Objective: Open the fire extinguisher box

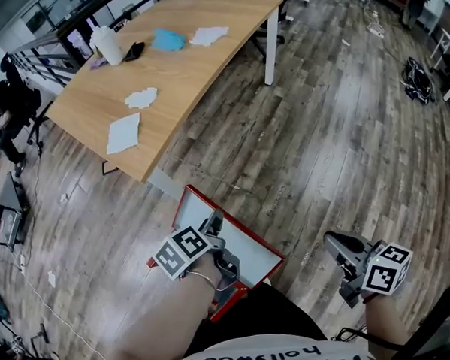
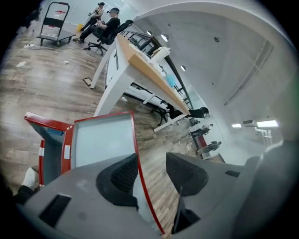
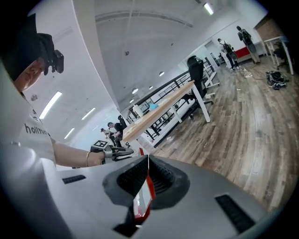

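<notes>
The room is lit brightly and evenly by ceiling lights [image 3: 52,103], a pale sheen being left on the wooden floor [image 1: 343,132] and only a faint shadow cast beside the desk [image 1: 182,72]. Straight lines are bent strongly toward every edge, both gripper views are ringed by black corners, and the left hand-held gripper [image 2: 152,161] is rendered soft close to the lens.
</notes>
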`<action>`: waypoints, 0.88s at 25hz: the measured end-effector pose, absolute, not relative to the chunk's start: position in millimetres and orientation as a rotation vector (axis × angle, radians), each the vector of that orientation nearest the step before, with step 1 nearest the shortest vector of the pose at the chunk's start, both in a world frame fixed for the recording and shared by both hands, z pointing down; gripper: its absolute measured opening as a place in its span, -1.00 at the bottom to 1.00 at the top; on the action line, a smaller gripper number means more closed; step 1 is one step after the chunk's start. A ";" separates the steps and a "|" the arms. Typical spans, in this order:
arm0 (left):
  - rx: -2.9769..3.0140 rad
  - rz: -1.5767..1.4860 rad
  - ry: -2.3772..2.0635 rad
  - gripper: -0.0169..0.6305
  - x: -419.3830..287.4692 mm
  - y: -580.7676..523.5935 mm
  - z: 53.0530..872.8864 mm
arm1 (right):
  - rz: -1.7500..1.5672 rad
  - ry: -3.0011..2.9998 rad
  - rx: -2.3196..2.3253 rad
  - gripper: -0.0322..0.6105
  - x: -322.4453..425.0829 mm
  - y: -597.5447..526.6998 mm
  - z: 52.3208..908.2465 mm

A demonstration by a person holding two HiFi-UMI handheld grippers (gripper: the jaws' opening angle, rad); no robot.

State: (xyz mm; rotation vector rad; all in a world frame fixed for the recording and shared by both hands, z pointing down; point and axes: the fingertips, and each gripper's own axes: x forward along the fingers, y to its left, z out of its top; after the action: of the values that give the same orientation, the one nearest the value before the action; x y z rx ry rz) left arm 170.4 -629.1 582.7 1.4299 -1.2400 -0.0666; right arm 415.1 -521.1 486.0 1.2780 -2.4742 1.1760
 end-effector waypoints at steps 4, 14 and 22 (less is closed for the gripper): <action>1.594 -0.198 -1.130 -0.41 151.9 -636.1 527.9 | 1.081 -2.503 1.283 -0.87 387.1 -532.5 467.0; 1.805 -0.314 -1.005 -0.84 20.3 -582.2 441.5 | 0.991 -2.611 1.292 -0.87 237.9 -517.2 424.4; 2.316 -0.088 -0.780 -0.87 -23.6 -503.6 365.5 | 0.838 -2.748 1.258 -0.87 105.2 -471.1 376.4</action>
State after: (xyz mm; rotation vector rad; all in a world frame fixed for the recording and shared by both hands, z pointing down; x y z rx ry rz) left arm -23.6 -503.6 365.5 2.3161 -0.7804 -0.0876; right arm 105.2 -471.1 376.4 1.2582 -2.7476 0.8383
